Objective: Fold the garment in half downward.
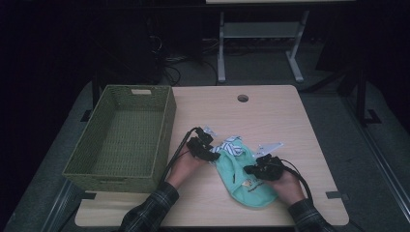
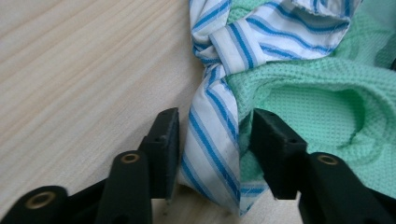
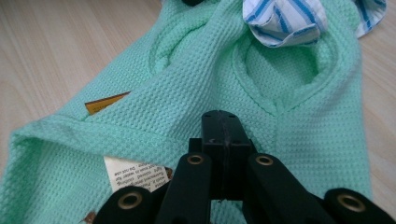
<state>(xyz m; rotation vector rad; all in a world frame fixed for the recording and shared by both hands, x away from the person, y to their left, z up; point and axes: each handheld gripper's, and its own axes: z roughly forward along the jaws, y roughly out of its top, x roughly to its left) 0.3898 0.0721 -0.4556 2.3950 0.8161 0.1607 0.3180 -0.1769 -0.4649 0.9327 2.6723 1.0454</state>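
Striped cloth (image 2: 212, 135) btwn left tool (image 2: 212, 154) jaws

Mint-green waffle-knit garment (image 1: 241, 176) lying rumpled on table, blue-striped white cloth (image 2: 219, 116) seemingly knotted at its edge

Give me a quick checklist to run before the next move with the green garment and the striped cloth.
1. Left gripper jaws around the striped cloth: ok, cloth sits between them, but the jaws stand open, not pressing.
2. Right gripper shut: ok. Whether it pinches the green garment: cannot tell.
3. Striped cloth free of the garment: not ok, it is twisted and tucked into the green fabric.
4. Basket ready to receive: ok, open and beside the left gripper.
5. Garment fully on the table: ok, near the front edge but not hanging over.
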